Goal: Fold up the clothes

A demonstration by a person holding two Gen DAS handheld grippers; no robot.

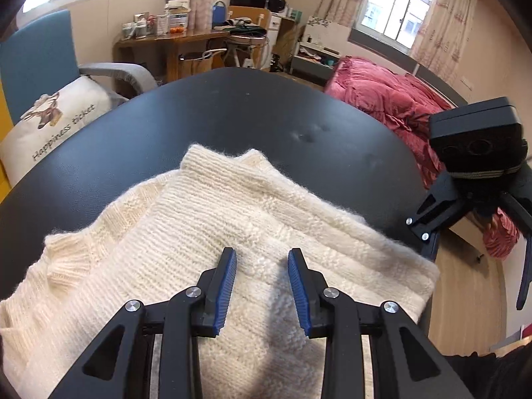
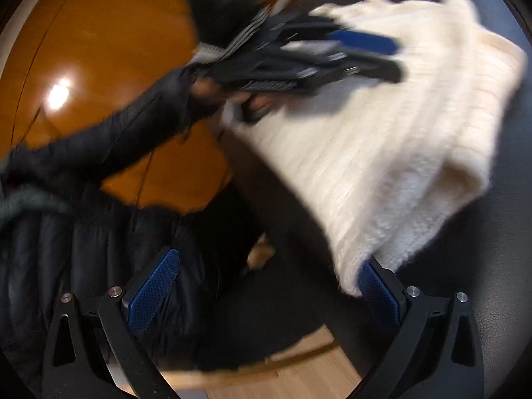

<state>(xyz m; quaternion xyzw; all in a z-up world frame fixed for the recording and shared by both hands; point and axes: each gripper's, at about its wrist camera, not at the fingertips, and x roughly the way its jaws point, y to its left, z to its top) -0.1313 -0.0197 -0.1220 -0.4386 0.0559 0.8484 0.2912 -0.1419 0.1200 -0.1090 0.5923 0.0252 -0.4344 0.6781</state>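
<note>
Item: cream knitted sweater, chunky rib, lying on the dark round surface at the edge nearest the person, already doubled over into a rough slab with a ribbed cuff or hem showing at the left and a corner overhanging the rim at the right. Left hand-held gripper: poised over the middle of the folded knit, blue pads parted with bare wool visible between them, nothing caught, so open and empty. Right hand-held gripper: jaws spread wide, one blue pad tucked just beside or under the overhanging corner of the sweater, the other well clear over a dark padded jacket; no pinch evident, so open; contact with the wool cannot be settled through the blur. Step in hand, as judged: taking hold for the next fold or squaring the bundle. To do it well, each hand-held gripper should bite through every layer at an edge rather than the top ply alone, the two holds should be level with one another, and the lift should be low so the loose knit does not sag and undo the earlier fold; the hanging corner wants drawing back onto the surface first. Containers: a paper bag stands under the far wooden desk, contents not discernible; a blue jug-like vessel on that desk, contents hidden.
</note>
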